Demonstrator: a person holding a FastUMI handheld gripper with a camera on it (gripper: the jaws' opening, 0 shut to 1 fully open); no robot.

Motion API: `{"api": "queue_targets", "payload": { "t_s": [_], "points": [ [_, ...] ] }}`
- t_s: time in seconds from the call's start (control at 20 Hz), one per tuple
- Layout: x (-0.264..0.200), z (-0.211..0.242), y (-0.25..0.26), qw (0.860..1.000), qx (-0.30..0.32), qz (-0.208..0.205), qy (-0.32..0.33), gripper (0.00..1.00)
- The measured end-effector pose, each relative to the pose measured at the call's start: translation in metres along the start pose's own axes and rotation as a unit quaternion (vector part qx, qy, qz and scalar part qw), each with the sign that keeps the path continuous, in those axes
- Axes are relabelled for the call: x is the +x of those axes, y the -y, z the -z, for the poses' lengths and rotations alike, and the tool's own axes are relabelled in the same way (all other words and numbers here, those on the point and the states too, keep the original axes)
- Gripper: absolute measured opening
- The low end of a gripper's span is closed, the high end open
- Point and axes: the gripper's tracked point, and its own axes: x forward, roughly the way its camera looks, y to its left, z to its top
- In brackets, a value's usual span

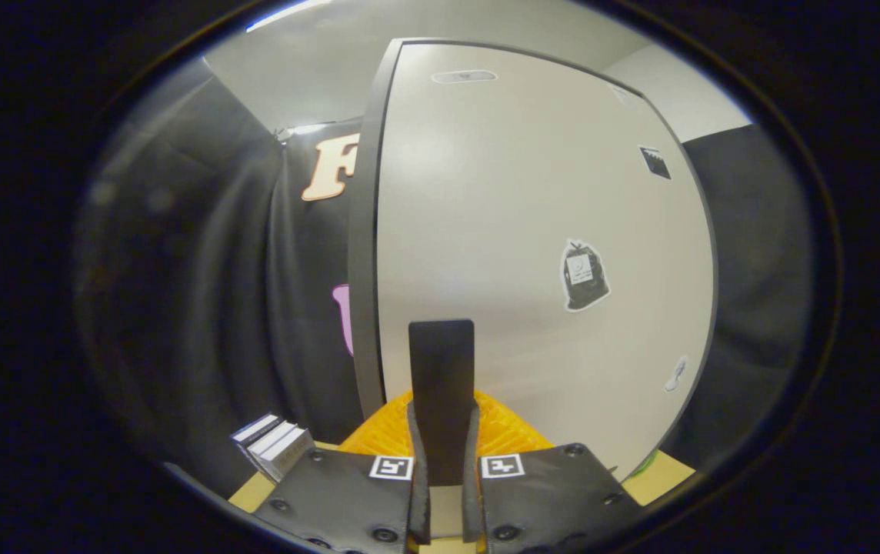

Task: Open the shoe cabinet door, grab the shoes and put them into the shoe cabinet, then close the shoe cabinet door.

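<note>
The gripper fingers, clamped on a dark flat handle, hide most of an orange ribbed object. Door stickers illegible. Small boxes near left partly cut off.

Cabinet door just beyond gripper

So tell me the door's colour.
Off-white door with a dark edge, in the gripper view.

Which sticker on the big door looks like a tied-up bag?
Find the big pale cabinet door beyond the gripper, whose fingers are nearly closed. Right of the middle sits the bag sticker. It is dark, with a white outline, bigger than the other stickers.
</note>
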Motion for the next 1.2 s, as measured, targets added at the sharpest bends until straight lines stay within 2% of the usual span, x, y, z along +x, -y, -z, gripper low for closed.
{"api": "queue_targets", "payload": {
  "t_s": [0.3,0.55,1.2],
  "points": [
    [-0.006,0.001,0.000,1.000,0.003,-0.012,-0.009,0.18],
    [-0.029,0.002,0.005,0.999,0.007,-0.035,-0.013,0.18],
    [-0.117,-0.010,0.049,0.988,0.008,-0.151,-0.032,0.18]
  ]
}}
